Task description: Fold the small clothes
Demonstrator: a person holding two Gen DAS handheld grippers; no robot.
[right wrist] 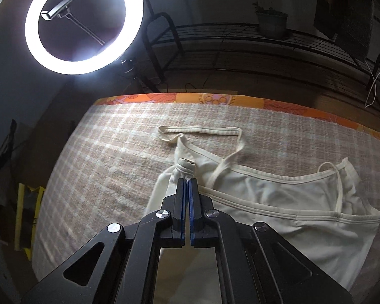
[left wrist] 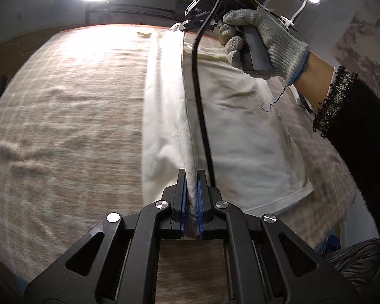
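Observation:
A cream strappy top lies on a checked blanket. My left gripper is shut on the top's near edge, lifting a long fold that runs away from me. My right gripper is shut on the bunched far corner of the top, near a strap that loops out on the blanket. In the left wrist view the right gripper shows at the far end of the fold, held by a gloved hand.
A ring light glows beyond the far edge. A black metal rack with a plant pot stands behind the orange-edged surface. A black cable hangs across the top. My dark sleeve is at right.

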